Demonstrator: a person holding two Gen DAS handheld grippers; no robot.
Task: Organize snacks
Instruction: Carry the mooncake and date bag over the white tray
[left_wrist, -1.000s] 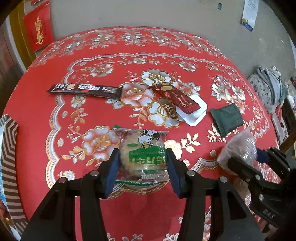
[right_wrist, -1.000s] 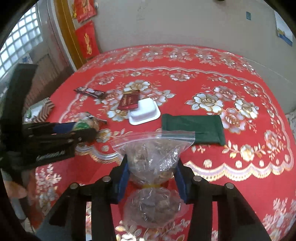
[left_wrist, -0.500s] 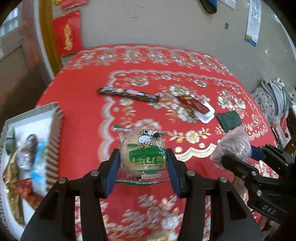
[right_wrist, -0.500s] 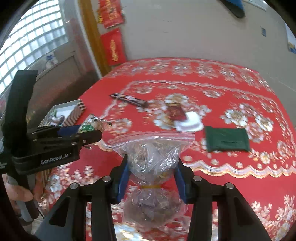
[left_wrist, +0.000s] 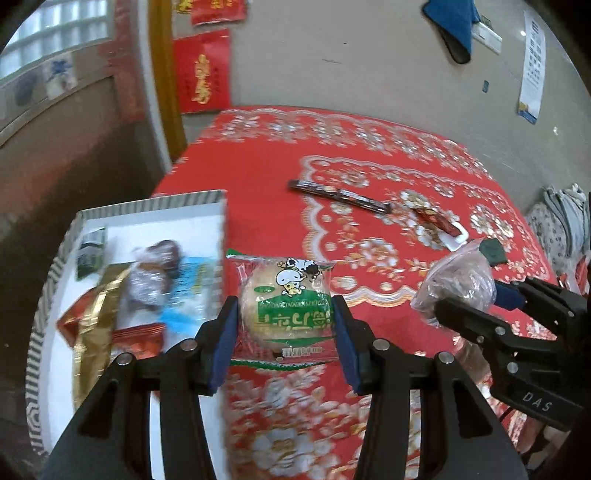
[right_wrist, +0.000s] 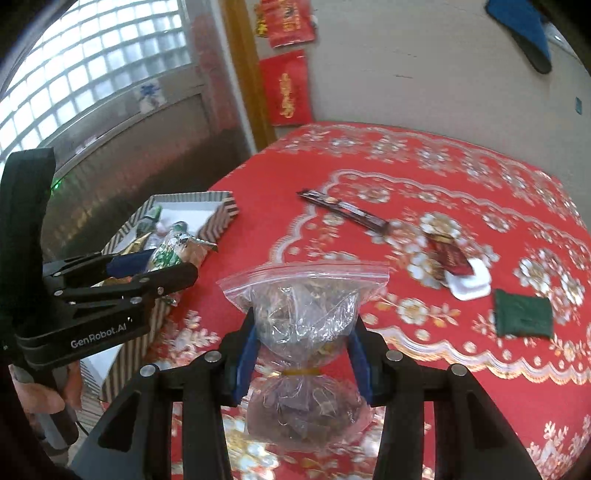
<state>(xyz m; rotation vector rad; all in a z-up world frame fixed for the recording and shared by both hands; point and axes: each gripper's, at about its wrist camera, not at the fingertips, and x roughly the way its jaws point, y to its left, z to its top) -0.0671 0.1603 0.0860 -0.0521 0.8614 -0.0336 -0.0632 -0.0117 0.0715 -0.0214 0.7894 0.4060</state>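
My left gripper (left_wrist: 282, 325) is shut on a green-and-clear wrapped round pastry (left_wrist: 286, 308), held in the air just right of a striped snack box (left_wrist: 147, 206) that holds several wrapped snacks. My right gripper (right_wrist: 303, 339) is shut on a clear zip bag of brown snacks (right_wrist: 303, 314), held above the red tablecloth. The right gripper with its bag (left_wrist: 461, 280) shows at the right of the left wrist view. The left gripper (right_wrist: 147, 269) shows at the left of the right wrist view, over the box (right_wrist: 218, 218).
On the red flowered tablecloth (right_wrist: 424, 166) lie a long dark coffee stick pack (right_wrist: 347, 210), a red packet on a white tray (right_wrist: 467, 280) and a dark green pouch (right_wrist: 522, 314). A wall and doorframe stand behind the table.
Both grippers have swung left with their loads. The striped box has come well into view, and the pastry now hangs at its right edge.
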